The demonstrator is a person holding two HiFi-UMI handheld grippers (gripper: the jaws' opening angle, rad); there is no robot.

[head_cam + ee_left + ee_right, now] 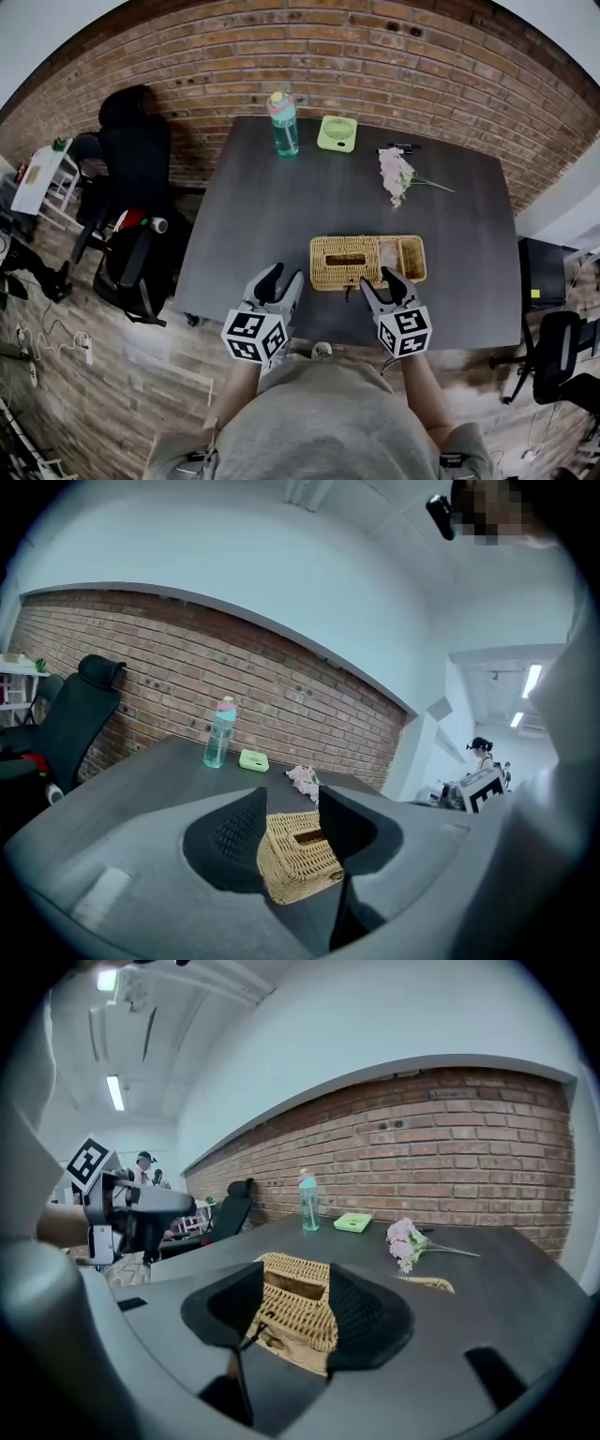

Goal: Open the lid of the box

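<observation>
The wicker box (pixel 367 261) sits on the dark table (pixel 281 206), just below the centre of the head view and close to the table's near edge. Its woven top carries 1 rectangular slot and lies flat. A small dark clasp (pixel 349 292) hangs at its front side. The right gripper (pixel 380 281) is at the box's near edge, its tips over the front rim. In the right gripper view its 2 jaws stand apart and hold nothing, with the box (pixel 291 1321) in the gap between them, just beyond the right gripper (pixel 295 1269). The left gripper (pixel 283 278) is lower left of the box in the head view, beside it and not touching. In the left gripper view the left gripper (pixel 291 794) also has its 2 jaws spread wide and empty, with the box (pixel 298 855) seen through the gap, further out on the table. Toward the top of the head view, along the table's far edge, stand a teal bottle (pixel 283 122) with a pink cap and a light green fan (pixel 337 133). To their right lie a black pen (pixel 398 148) and a bunch of pink flowers (pixel 398 175), well apart from the box. A brick wall (pixel 375 56) runs behind the table. A black office chair (pixel 131 150) stands at the upper left.
</observation>
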